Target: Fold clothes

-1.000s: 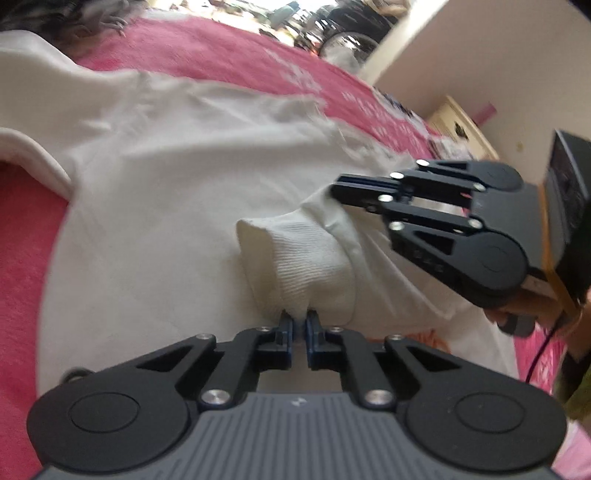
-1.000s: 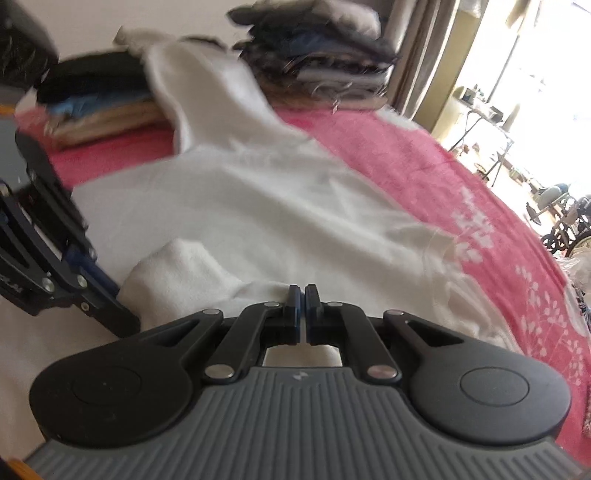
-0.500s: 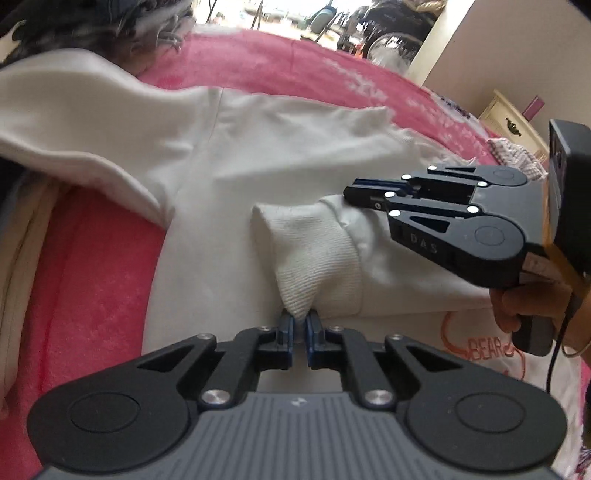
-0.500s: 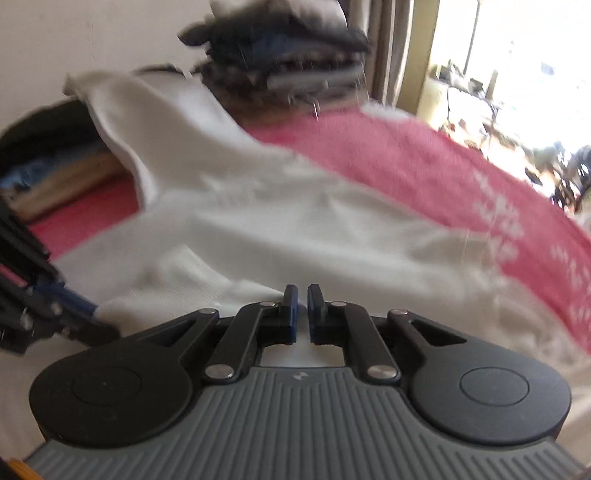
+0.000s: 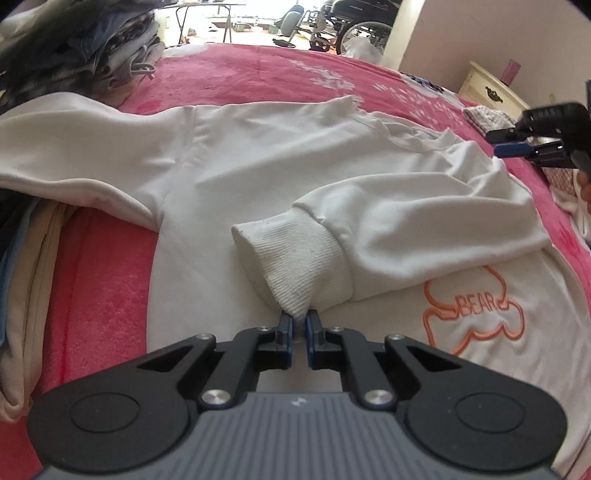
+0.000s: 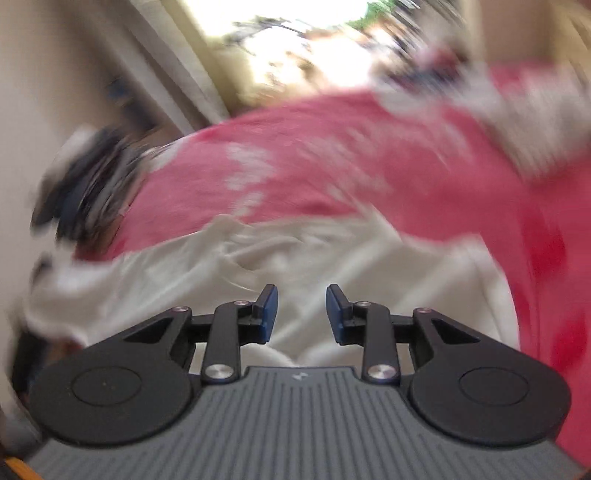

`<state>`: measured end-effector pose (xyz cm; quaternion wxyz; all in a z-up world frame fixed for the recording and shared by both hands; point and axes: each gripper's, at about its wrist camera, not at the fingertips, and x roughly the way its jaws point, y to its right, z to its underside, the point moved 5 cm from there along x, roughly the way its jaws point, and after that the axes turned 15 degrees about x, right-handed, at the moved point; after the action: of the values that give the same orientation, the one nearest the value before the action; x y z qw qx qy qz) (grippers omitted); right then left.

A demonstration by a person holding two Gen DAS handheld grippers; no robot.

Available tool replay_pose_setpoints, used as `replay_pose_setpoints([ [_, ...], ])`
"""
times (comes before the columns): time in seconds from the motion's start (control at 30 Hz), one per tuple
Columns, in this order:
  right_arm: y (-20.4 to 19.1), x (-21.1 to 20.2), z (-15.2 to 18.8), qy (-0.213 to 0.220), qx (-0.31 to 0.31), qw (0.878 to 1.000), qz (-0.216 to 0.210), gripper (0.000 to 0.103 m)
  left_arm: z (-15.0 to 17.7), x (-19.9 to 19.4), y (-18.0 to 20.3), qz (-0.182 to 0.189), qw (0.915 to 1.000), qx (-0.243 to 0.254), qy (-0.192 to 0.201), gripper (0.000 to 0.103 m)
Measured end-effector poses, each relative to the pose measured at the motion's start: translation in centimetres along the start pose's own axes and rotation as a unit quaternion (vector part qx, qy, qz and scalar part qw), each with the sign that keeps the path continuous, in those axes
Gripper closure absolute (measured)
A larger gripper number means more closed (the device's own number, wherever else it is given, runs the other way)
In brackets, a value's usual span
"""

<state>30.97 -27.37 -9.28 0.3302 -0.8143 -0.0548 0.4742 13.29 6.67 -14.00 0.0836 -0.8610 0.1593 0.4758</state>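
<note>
A white sweatshirt [image 5: 266,155] with an orange BEAR outline [image 5: 476,306] lies spread on the pink bedspread [image 5: 258,74]. One sleeve is folded across its body, and my left gripper [image 5: 299,325] is shut on that sleeve's ribbed cuff [image 5: 295,266]. The other sleeve [image 5: 62,147] stretches out to the left. My right gripper [image 6: 301,314] is open with nothing between its fingers, hovering over the sweatshirt [image 6: 295,266] in a blurred right wrist view. In the left wrist view the right gripper [image 5: 517,146] sits at the far right edge, beyond the sweatshirt's shoulder.
Folded clothes are piled at the upper left [image 5: 74,48] and along the left edge [image 5: 22,295]. A cream cabinet [image 5: 491,88] stands at the back right. A wheelchair [image 5: 365,22] and other furniture show beyond the bed.
My right gripper let go of the sleeve, opened, and swung away to the right. The left gripper kept its hold on the cuff and drew back, bringing more of the sweatshirt into view.
</note>
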Motion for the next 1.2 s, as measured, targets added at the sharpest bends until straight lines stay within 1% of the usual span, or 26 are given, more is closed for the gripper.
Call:
replay_pose_setpoints([
  [0.03,0.5,0.3,0.0,-0.015,0.033,0.999,-0.001,0.071,0.1,-0.1,0.2,-0.002,1.0,0.003,-0.001,0.095],
  [0.07,0.9,0.7,0.2,-0.029,0.062,0.998,0.0,0.065,0.2,-0.1,0.3,-0.005,1.0,0.007,-0.001,0.095],
  [0.13,1.3,1.9,0.9,-0.052,0.102,0.993,0.018,0.059,0.3,-0.2,0.6,-0.01,0.9999,0.013,0.0,0.095],
  [0.2,1.7,3.1,1.3,-0.062,0.13,0.989,0.04,0.059,0.5,-0.3,0.9,-0.015,0.9996,0.022,0.001,0.096],
  [0.3,2.3,5.0,1.5,-0.058,0.153,0.984,0.071,0.059,0.9,-0.5,1.4,-0.023,0.999,0.037,0.004,0.096],
  [0.33,2.4,5.8,1.6,-0.059,0.156,0.983,0.077,0.061,1.0,-0.5,1.5,-0.026,0.9988,0.042,0.005,0.096],
  [0.37,2.4,6.2,1.7,-0.056,0.155,0.983,0.081,0.067,1.1,-0.5,1.6,-0.03,0.9983,0.049,0.006,0.096],
  [0.4,2.4,6.3,1.7,-0.047,0.152,0.984,0.085,0.07,1.2,-0.6,1.7,-0.034,0.9979,0.056,0.006,0.096],
  [0.43,2.3,6.2,1.6,-0.036,0.147,0.985,0.082,0.073,1.2,-0.6,1.8,-0.037,0.9974,0.061,0.006,0.096],
  [0.53,1.2,5.1,1.4,-0.006,0.108,0.992,0.066,0.073,1.4,-0.6,1.8,-0.041,0.9965,0.072,0.009,0.095],
  [0.57,0.3,4.8,1.4,-0.005,0.076,0.996,0.056,0.071,1.5,-0.6,1.8,-0.041,0.9964,0.073,0.01,0.095],
  [0.6,-0.9,4.6,1.8,-0.017,0.029,0.999,0.041,0.071,1.5,-0.6,1.8,-0.041,0.9963,0.075,0.01,0.095],
  [0.63,-2.1,4.6,2.2,-0.033,-0.019,0.999,0.029,0.071,1.5,-0.6,1.7,-0.041,0.9963,0.074,0.011,0.095],
  [0.67,-3.2,4.7,2.9,-0.051,-0.072,0.996,0.019,0.071,1.4,-0.5,1.7,-0.04,0.9965,0.073,0.011,0.095],
  [0.7,-4.1,4.7,3.7,-0.067,-0.133,0.989,0.015,0.071,1.4,-0.5,1.6,-0.04,0.9966,0.072,0.011,0.095],
  [0.73,-5.0,4.8,4.6,-0.081,-0.195,0.977,0.016,0.071,1.4,-0.4,1.6,-0.039,0.9967,0.071,0.011,0.095],
  [0.8,-6.2,5.1,6.2,-0.095,-0.313,0.945,0.03,0.071,1.3,-0.4,1.6,-0.039,0.9966,0.071,0.011,0.095],
  [0.83,-6.5,5.2,6.9,-0.099,-0.358,0.928,0.035,0.071,1.4,-0.4,1.6,-0.039,0.9966,0.072,0.011,0.095],
  [0.9,-6.8,5.3,8.0,-0.114,-0.423,0.898,0.036,0.071,1.4,-0.4,1.6,-0.04,0.9964,0.074,0.011,0.095],
  [0.93,-6.8,5.5,8.5,-0.124,-0.449,0.884,0.038,0.071,1.4,-0.4,1.6,-0.04,0.9962,0.076,0.01,0.095],
  [0.97,-6.8,5.8,8.9,-0.132,-0.469,0.872,0.042,0.071,1.4,-0.3,1.7,-0.041,0.9961,0.077,0.01,0.095],
  [1.03,-6.9,6.3,9.6,-0.139,-0.501,0.853,0.05,0.071,1.4,-0.3,1.7,-0.042,0.9959,0.079,0.01,0.095],
  [1.13,-6.8,7.0,10.6,-0.144,-0.54,0.827,0.055,0.071,1.5,-0.3,1.7,-0.043,0.9957,0.081,0.01,0.095],
  [1.2,-7.0,7.1,10.9,-0.142,-0.556,0.817,0.056,0.073,1.6,-0.3,1.7,-0.043,0.9955,0.083,0.011,0.095],
])
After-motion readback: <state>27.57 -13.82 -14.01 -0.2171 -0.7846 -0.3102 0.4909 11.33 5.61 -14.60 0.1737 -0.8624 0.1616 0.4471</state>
